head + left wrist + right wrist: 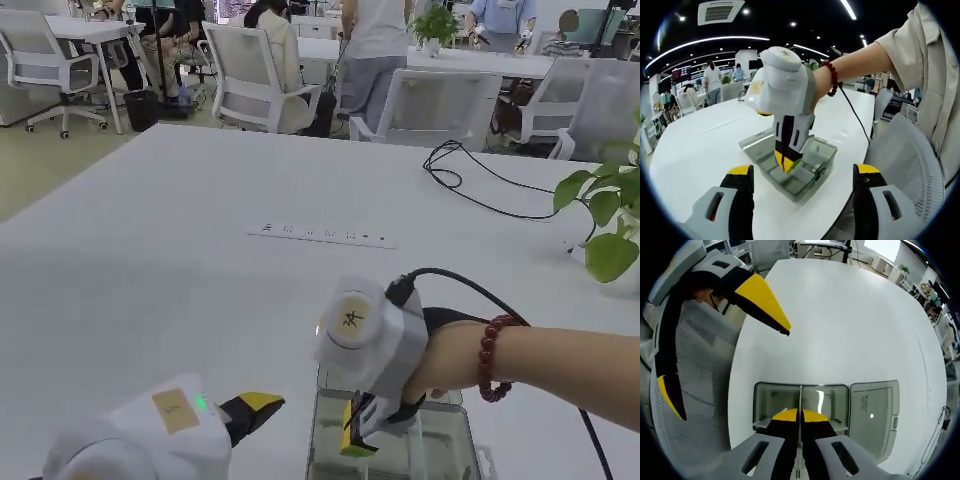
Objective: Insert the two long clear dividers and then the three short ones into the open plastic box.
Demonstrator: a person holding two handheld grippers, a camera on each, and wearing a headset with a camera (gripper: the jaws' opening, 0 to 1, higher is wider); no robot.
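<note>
The clear plastic box point(440, 445) lies open at the near table edge, its lid point(872, 410) flat beside it. My right gripper point(358, 440) points straight down into the box, shut on a thin clear divider point(800, 397) that stands on edge across the box point(775, 397). In the left gripper view the right gripper point(785, 162) has its yellow tips down inside the box point(812, 172), where dividing walls show. My left gripper point(804, 170) is open and holds nothing, close to the box on its left. One yellow fingertip point(255, 405) of it reaches toward the box.
A black cable point(480, 185) loops across the far right of the white table point(200, 250). A leafy plant point(605, 220) stands at the right edge and a flush socket strip point(320, 235) sits mid-table. A grey mesh chair point(905, 165) is close behind. People and office chairs stand beyond.
</note>
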